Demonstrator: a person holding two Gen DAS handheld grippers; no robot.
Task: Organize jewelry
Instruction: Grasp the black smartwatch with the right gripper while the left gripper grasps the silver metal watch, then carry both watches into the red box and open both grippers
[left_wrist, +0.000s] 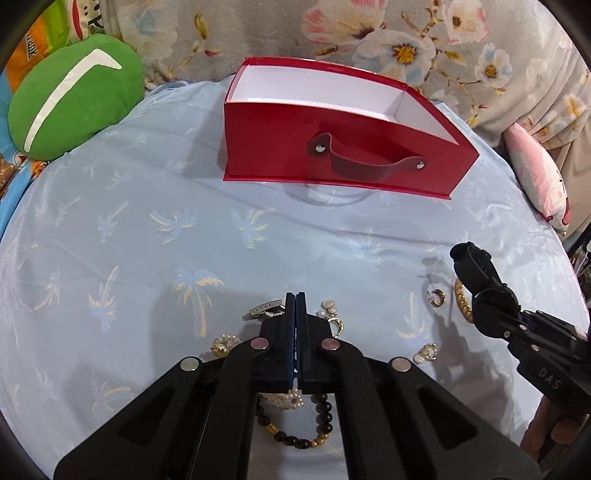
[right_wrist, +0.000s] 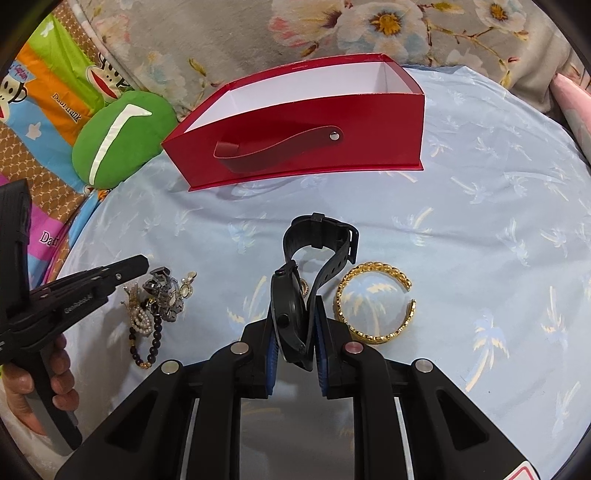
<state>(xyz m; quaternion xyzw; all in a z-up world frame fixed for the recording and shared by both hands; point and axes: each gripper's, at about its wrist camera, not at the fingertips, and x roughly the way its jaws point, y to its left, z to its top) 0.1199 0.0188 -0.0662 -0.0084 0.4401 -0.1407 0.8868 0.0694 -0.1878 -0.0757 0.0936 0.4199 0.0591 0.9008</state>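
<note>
The open red cardboard box with a strap handle (right_wrist: 295, 147) shows only bare white walls; its floor is hidden. The right gripper (right_wrist: 295, 332) clamps a black rubber-strapped wristwatch (right_wrist: 291, 306). The left gripper (left_wrist: 295, 306) has its jaws pressed together over the jewelry heap, grasping nothing visible. A gold chain-link cuff bangle (right_wrist: 373, 302) and a dark beaded bracelet (left_wrist: 295, 432) lie on the pale blue palm-print sheet (left_wrist: 184, 229), near the box, unsorted.

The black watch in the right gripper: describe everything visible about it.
The black watch has a round dark case with a side button and a ribbed, rubbery-looking strap whose buckled loop curls upward. It stands on edge, case clamped between the blue pads of the right gripper, above the blue palm-print cloth. A gold bracelet lies just right of it, apart.
</note>
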